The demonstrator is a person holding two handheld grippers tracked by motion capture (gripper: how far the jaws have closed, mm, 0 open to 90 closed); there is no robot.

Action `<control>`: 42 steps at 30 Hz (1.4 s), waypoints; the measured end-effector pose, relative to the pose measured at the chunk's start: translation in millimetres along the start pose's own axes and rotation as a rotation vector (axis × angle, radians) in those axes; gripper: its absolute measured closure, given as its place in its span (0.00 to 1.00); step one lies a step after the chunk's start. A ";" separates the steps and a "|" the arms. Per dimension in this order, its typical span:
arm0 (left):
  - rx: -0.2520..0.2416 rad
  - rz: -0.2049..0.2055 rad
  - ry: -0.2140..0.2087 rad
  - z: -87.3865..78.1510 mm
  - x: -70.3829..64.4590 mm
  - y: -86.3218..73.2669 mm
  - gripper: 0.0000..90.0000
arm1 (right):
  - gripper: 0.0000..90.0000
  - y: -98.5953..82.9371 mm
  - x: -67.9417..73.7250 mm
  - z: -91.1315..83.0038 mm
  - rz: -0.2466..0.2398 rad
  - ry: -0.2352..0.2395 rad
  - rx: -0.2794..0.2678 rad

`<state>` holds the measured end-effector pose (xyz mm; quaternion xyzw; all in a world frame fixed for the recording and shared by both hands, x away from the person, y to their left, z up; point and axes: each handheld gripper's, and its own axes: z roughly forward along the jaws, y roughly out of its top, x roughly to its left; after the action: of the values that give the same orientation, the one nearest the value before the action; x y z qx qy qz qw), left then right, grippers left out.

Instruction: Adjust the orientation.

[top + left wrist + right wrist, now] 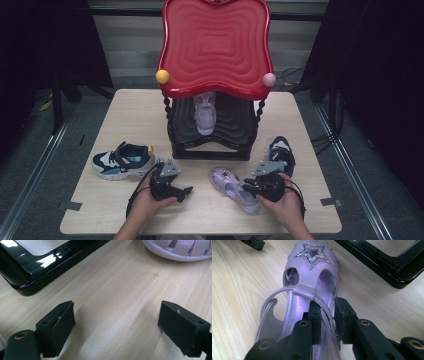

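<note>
Beside the rack's black base (387, 262), right gripper (327, 322) pinches sandal (312, 282) side strap.

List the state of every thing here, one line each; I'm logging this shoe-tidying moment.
Purple sandal: flat on the table, side strap pinched by the right gripper.
Right gripper: shut on the strap.
Left gripper: open, nothing between its jaws, low over bare table.
Second purple sandal: on the rack's lower shelf.
Blue sneaker: upright on the table, left of the rack.
Dark sneaker: upright, right of the rack.
Shoe rack: standing.

Wooden table (125, 107), shoe rack (210, 149), sneakers (122, 161), lilac sandal (232, 187)
</note>
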<state>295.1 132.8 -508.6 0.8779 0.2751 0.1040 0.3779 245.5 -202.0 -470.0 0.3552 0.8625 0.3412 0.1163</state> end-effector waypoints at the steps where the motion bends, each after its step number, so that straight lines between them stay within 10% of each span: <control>1: -0.002 0.000 -0.002 0.1 0.1 -0.1 0.15 | 0.84 0.2 0.1 0.4 0.007 -0.001 0.005; 18: -0.001 0.000 -0.003 0.1 0.0 -0.1 0.14 | 0.94 3.8 5.2 1.0 -0.068 -0.040 0.016; 42: -0.001 0.000 -0.008 0.1 0.2 -0.1 0.14 | 0.90 -1.2 7.7 1.1 -0.017 -0.032 -0.011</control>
<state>295.3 132.9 -508.7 0.8781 0.2736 0.1007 0.3794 239.8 -196.7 -471.3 0.3525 0.8617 0.3391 0.1352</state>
